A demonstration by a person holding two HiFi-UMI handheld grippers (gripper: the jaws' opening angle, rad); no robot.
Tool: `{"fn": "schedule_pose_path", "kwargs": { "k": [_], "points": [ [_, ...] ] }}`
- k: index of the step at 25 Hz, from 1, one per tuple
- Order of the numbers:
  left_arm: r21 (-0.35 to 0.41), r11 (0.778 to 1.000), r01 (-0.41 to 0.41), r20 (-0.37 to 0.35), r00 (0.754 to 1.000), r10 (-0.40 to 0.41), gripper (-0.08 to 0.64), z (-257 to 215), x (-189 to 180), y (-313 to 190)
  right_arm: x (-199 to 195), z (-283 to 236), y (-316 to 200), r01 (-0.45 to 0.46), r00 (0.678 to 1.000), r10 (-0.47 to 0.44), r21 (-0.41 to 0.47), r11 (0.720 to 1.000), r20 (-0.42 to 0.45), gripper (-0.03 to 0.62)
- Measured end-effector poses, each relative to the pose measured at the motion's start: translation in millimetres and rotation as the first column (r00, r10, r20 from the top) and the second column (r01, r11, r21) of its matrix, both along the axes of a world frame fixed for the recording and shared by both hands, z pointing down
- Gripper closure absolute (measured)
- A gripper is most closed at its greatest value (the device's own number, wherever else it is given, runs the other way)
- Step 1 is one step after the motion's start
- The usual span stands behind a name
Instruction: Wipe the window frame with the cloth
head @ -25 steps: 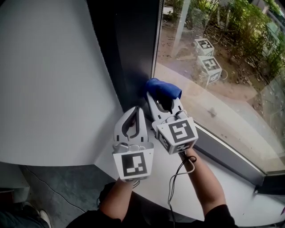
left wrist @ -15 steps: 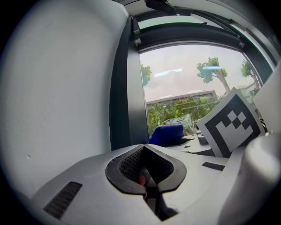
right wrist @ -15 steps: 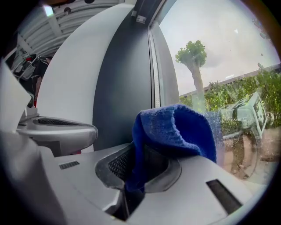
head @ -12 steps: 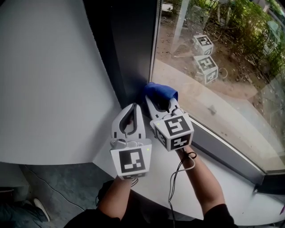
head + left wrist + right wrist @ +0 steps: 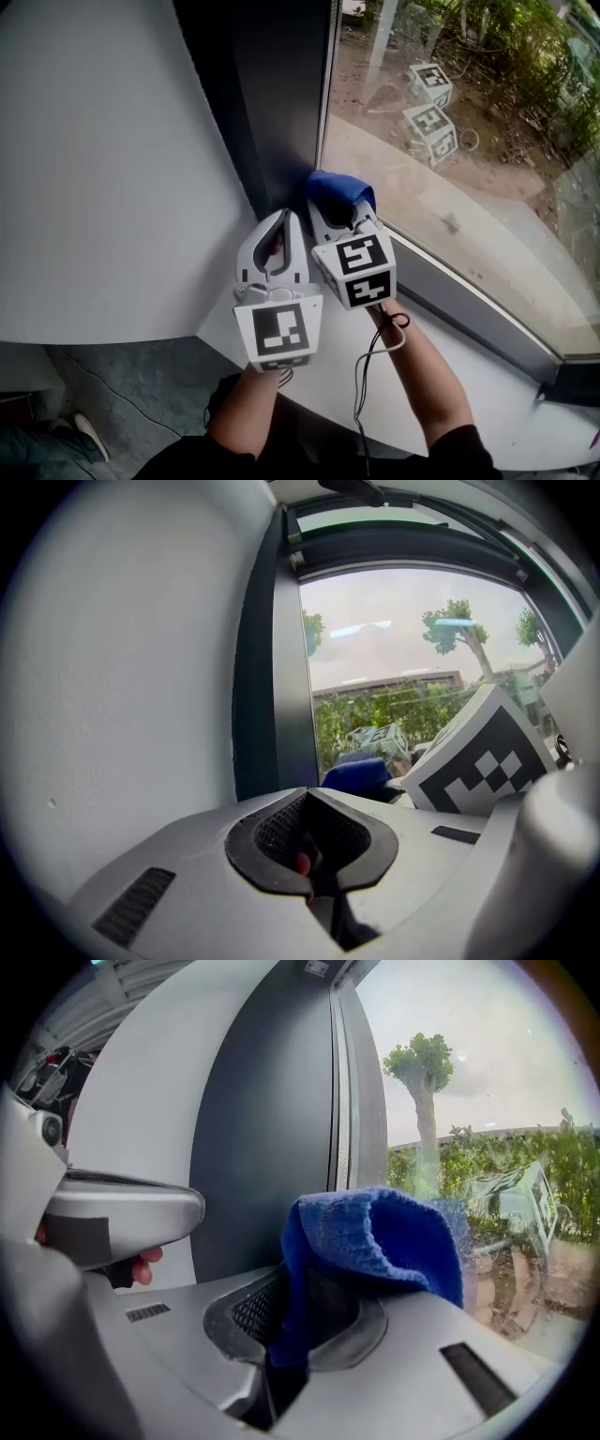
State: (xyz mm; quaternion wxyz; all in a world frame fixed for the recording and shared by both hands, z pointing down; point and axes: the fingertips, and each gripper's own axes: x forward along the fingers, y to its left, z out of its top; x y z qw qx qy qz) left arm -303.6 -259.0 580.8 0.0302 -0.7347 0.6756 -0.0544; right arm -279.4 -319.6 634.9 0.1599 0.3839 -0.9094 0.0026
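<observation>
To the left of both grippers stands a white wall [image 5: 112, 169], the biggest thing in view. Ahead of them and to the right is the glass [image 5: 450, 178], with ground and green plants behind it, and two faint reflections of marker cubes in it. Straight ahead of the grippers the dark upright of the frame [image 5: 272, 103] rises between wall and glass, and its lower bar runs away to the right of the right gripper. Under the grippers and the forearms is a white sill [image 5: 487, 417].

The left gripper [image 5: 281, 221] is just beside the right one, on its left, a little further back. Its jaws are together with nothing between them, and its tips point to the foot of the frame.

The right gripper [image 5: 335, 212] has its jaws closed on a blue cloth [image 5: 339, 189]. The cloth stands out ahead of the tips as a folded lump [image 5: 375, 1241], at the corner where the upright meets the lower bar. It looks pressed there, but I cannot tell real contact.

A thin black cable [image 5: 375, 361] hangs behind the right gripper, along the forearm.
</observation>
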Motion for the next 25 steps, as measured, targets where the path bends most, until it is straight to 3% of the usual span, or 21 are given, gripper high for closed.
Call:
{"fn": "schedule_pose_path", "kwargs": {
  "k": [5, 12, 25],
  "points": [
    [-0.053, 0.999, 0.0, 0.009, 1.0, 0.0, 0.555, 9.9, -0.1, 3.9, 1.8, 12.1, 1.7, 0.001, 0.997, -0.004, -0.036, 0.999, -0.073, 0.552],
    [-0.063, 0.998, 0.005, 0.002, 1.0, -0.005, 0.555, 11.2, -2.2, 4.4, 1.0, 29.3, 3.4, 0.025, 0.986, -0.045, -0.126, 0.992, -0.163, 0.552],
    [-0.07, 0.998, -0.008, 0.055, 0.998, 0.012, 0.555, 13.0, 0.9, 0.3, 6.1, 32.6, 7.9, 0.041, 0.981, -0.069, -0.156, 0.987, -0.182, 0.552]
  ]
}}
